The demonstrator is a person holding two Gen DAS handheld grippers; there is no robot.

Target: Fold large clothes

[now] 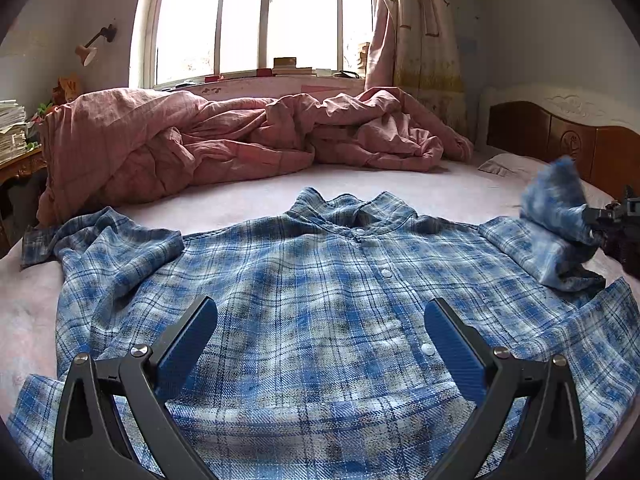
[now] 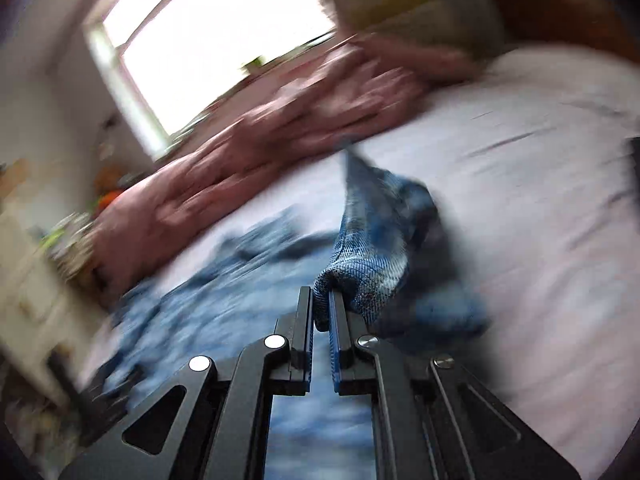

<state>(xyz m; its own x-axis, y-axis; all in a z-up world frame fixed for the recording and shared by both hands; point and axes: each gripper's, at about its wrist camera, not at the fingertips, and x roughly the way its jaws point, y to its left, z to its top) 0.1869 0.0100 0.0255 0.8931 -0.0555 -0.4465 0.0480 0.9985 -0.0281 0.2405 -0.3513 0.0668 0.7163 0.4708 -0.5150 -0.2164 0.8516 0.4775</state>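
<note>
Blue plaid shirt [image 1: 320, 280] lies spread on the bed [image 1: 248, 196], front up, directly beneath the left gripper [image 1: 320, 340], whose jaws gape wide and hold nothing. The right gripper [image 2: 321, 312] is clamped tight on the shirt's sleeve [image 2: 372, 248], lifting it off the bed. Only the left view shows the collar and buttons; the right view is blurred.

Crumpled pink quilt [image 1: 224, 136] heaped along far side of bed sheet [image 1: 440, 188], under a bright multi-pane window [image 1: 264, 20]. Books [image 1: 286, 66] on the sill. Patterned curtain [image 1: 416, 28] hangs right of window. Wall lamp [image 1: 94, 45] at left. Carved wooden headboard [image 1: 560, 136] at right, flat pillow [image 1: 504, 164] beside it. Paper stack [image 1: 12, 124] far left.
</note>
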